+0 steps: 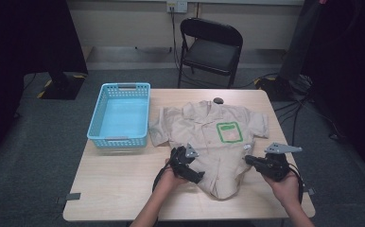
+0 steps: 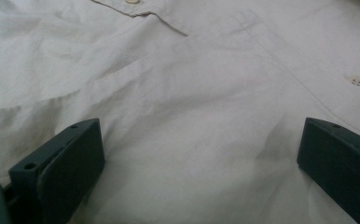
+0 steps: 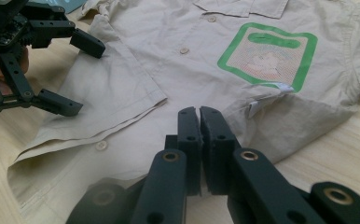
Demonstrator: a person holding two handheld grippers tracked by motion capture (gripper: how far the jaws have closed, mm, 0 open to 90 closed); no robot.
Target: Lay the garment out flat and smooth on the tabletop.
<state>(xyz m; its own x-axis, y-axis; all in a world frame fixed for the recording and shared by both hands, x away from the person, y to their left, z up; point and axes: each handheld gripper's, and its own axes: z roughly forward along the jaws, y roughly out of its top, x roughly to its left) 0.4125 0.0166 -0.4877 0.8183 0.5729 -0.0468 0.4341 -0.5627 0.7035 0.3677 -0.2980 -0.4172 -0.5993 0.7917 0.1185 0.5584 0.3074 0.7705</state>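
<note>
A beige short-sleeved shirt (image 1: 213, 137) lies front-up on the wooden table (image 1: 114, 184), with a green-framed patch (image 1: 229, 132) on its chest. My left gripper (image 1: 195, 165) rests over the shirt's lower left part, its jaws spread wide. In the left gripper view the left gripper (image 2: 201, 135) has only flat shirt fabric (image 2: 192, 70) under it and grips nothing. My right gripper (image 1: 248, 160) is at the shirt's right hem, pointing left. Seen in its own view, the right gripper (image 3: 199, 111) has its jaws pressed together just above the shirt (image 3: 169, 70), with no cloth visible between them. That view also has the open left gripper (image 3: 87, 77).
A light blue plastic basket (image 1: 121, 139) stands at the table's left, beside the shirt's sleeve. A small dark object (image 1: 218, 100) lies at the far edge above the collar. A black folding chair (image 1: 211, 49) stands behind the table. Bare wood lies in front of the basket.
</note>
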